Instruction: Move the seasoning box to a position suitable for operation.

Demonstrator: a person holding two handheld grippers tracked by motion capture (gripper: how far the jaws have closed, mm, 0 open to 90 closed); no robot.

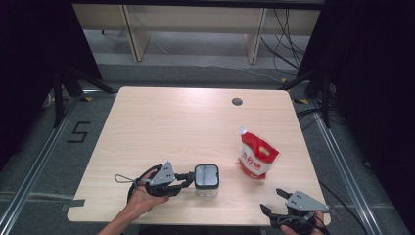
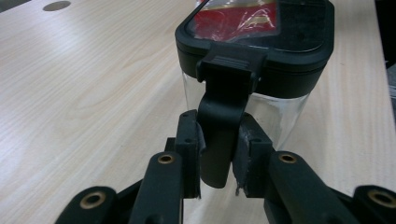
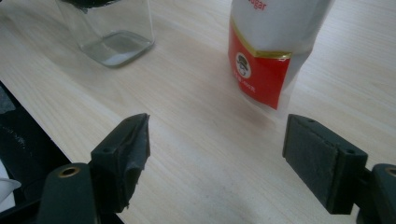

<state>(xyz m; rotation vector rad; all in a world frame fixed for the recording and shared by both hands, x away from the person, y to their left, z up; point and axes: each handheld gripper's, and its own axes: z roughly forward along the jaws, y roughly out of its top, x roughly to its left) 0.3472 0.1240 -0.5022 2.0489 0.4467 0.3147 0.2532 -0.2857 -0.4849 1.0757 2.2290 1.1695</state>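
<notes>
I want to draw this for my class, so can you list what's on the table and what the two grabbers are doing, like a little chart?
Table: light wood table with a small round hole near the far edge
Jar: clear container with black clip lid, upright, near the front edge
Bag: red and white sugar pouch, standing to the jar's right
Left gripper: fingers clamped on the lid's black latch
Right gripper: wide open, nothing held, pointing at the pouch

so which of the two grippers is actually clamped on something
The left gripper. Its pads are pressed on the black latch hanging from the lid of the clear jar. The right gripper stands wide open over bare table, short of the red and white pouch.
</notes>
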